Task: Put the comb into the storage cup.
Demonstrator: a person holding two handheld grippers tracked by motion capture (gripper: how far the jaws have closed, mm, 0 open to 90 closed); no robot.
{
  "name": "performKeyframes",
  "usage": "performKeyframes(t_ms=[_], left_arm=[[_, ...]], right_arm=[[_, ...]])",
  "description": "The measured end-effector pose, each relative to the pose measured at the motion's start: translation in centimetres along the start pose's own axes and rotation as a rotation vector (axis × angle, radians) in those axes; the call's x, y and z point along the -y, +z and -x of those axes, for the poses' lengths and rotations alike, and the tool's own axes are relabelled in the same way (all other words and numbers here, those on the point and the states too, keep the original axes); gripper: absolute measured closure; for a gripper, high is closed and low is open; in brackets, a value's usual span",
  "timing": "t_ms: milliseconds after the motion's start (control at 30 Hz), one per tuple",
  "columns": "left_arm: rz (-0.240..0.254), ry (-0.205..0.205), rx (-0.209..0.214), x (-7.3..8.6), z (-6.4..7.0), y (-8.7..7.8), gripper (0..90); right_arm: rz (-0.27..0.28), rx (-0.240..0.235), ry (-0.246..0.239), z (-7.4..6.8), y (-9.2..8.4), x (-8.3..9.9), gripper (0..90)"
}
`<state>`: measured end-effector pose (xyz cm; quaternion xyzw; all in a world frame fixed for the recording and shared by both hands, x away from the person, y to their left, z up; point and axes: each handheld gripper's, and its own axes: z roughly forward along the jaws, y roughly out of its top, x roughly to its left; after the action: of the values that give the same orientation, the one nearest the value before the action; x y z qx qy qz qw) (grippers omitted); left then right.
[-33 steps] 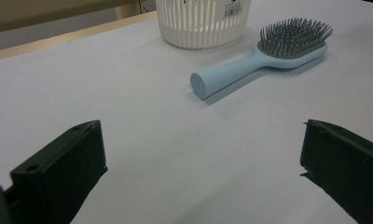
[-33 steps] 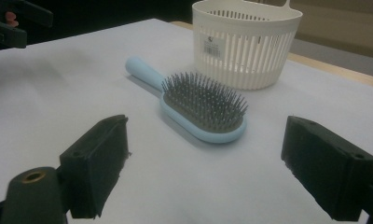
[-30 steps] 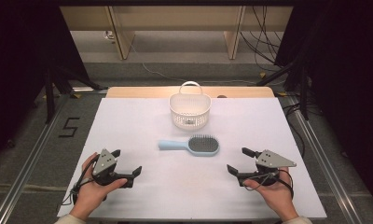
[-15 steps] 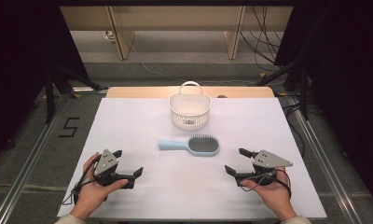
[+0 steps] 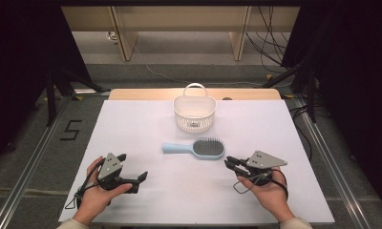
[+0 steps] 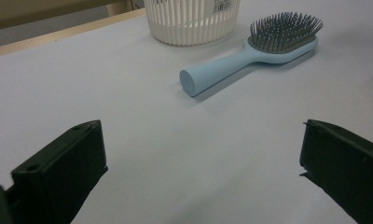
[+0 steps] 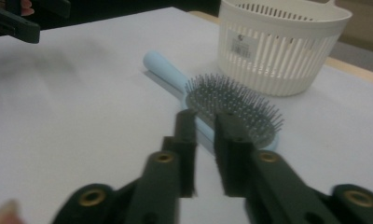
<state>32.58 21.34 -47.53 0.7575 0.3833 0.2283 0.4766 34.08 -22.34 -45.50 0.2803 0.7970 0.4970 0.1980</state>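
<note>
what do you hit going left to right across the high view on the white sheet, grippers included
left gripper → light blue hairbrush → right gripper. The white basket sits farther back, above the hairbrush, so it has no clear place in the row.

High view sits up above the person's side, looking forward and down over the whole table [image 5: 132, 124]. Left gripper view rides low near the tabletop, looking across it at the brush [image 6: 250, 60] handle-end first, basket [image 6: 189, 23] behind. Right gripper view is closer in, facing the brush [image 7: 231, 102] bristles. All three share the brush [image 5: 195, 149] and basket [image 5: 195, 114].
</note>
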Motion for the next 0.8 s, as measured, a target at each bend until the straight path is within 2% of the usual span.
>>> performKeyframes(t_ms=[67, 200, 233, 267, 533, 667, 700, 733, 800], left_arm=[[0.000, 0.001, 0.000, 0.0, 0.0, 0.0, 0.0], [0.001, 0.001, -0.001, 0.0, 0.1, 0.0, 0.0], [0.001, 0.001, -0.001, 0.0, 0.1, 0.0, 0.0], [0.000, 0.002, -0.001, 0.0, 0.1, 0.0, 0.0], [-0.001, 0.001, 0.004, 0.1, 0.0, 0.0, 0.0], [-0.001, 0.004, 0.004, 0.1, 0.0, 0.0, 0.0], [-0.001, 0.004, 0.004, 0.1, 0.0, 0.0, 0.0], [-0.001, 0.004, 0.004, 0.1, 0.0, 0.0, 0.0], [0.000, 0.003, 0.006, 0.1, 0.0, 0.0, 0.0]], right_arm=[[-0.018, -0.003, 0.002, -0.2, 0.7, -0.6, 90.0], [-0.060, 0.005, 0.014, -0.6, 2.8, -2.2, 90.0], [-0.060, 0.005, 0.014, -0.6, 2.8, -2.2, 90.0], [-0.078, -0.001, 0.012, -0.9, 4.2, -3.1, 90.0], [-0.158, -0.050, 0.000, -2.4, 11.4, -6.8, 90.0], [-0.195, -0.037, 0.026, -2.7, 14.7, -8.1, 90.0], [-0.195, -0.037, 0.026, -2.7, 14.7, -8.1, 90.0], [-0.227, -0.021, 0.047, -2.6, 16.0, -8.6, 90.0], [-0.243, -0.013, 0.054, -2.5, 16.6, -8.8, 90.0]])
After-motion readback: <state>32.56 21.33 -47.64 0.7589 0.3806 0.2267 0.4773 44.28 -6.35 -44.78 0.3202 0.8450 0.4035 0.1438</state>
